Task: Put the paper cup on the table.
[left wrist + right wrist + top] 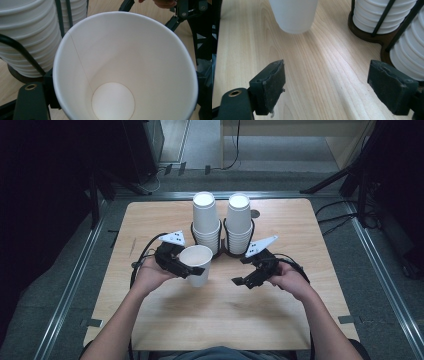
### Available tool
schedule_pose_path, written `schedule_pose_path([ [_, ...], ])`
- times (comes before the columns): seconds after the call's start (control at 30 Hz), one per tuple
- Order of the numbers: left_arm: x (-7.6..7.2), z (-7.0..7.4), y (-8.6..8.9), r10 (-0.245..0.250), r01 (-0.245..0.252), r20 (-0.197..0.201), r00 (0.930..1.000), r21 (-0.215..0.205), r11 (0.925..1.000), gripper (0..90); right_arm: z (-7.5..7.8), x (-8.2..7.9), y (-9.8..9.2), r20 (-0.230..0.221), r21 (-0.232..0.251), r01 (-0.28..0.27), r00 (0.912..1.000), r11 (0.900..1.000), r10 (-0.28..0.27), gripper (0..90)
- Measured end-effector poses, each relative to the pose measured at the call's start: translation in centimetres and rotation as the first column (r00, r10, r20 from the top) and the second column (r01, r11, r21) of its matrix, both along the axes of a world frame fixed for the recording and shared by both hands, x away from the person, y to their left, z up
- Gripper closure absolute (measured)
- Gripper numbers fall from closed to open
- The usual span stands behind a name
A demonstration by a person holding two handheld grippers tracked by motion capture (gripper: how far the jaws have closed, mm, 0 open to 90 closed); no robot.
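The left gripper is clamped on a single white paper cup, mouth up and tilted slightly, held above the surface left of its centre; in the left gripper view the cup sits between both jaws. Just beyond, near the far edge, two stacks of inverted cups stand in a dark wire holder. The right gripper is right of centre, jaws spread wide with nothing between them, well apart from the cup.
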State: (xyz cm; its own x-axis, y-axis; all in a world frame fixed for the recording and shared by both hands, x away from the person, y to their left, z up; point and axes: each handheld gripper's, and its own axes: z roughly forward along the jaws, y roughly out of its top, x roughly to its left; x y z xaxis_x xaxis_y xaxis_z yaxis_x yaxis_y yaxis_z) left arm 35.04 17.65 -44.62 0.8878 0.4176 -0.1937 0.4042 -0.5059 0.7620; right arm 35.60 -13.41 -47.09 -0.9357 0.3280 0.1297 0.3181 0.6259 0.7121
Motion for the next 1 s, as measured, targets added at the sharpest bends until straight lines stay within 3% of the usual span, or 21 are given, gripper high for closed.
schedule_pose_path([
  [0.4, 0.5, 0.1, 2.4, 0.052, -0.052, 0.013, 0.9986, -0.005, 0.9987, 17.7, -0.4, 0.4, -0.4, -0.003, -0.029, 0.013, 0.9999, 1.000, -0.013, 15.4],
  [0.67, 0.9, 0.1, 4.2, 0.090, -0.090, 0.021, 0.9957, -0.008, 0.9959, 17.6, -0.2, 0.4, -0.6, 0.004, -0.019, 0.009, 1.0000, 1.000, -0.009, 15.4],
  [0.83, 1.1, 0.1, 5.2, 0.119, -0.119, 0.018, 0.9927, -0.002, 0.9929, 17.6, -0.2, 0.5, -0.8, -0.002, -0.025, 0.012, 0.9999, 1.000, -0.012, 15.4],
  [0.9, 1.2, 0.1, 5.8, 0.136, -0.137, 0.030, 0.9903, 0.019, 0.9905, 17.5, -0.2, 0.5, -0.9, -0.002, -0.026, 0.013, 0.9999, 1.000, -0.013, 15.4],
  [1.0, 1.3, 0.2, 6.7, 0.162, -0.162, 0.029, 0.9864, 0.008, 0.9868, 17.5, -0.2, 0.6, -1.1, -0.001, -0.031, 0.019, 0.9998, 0.999, -0.019, 15.4],
])
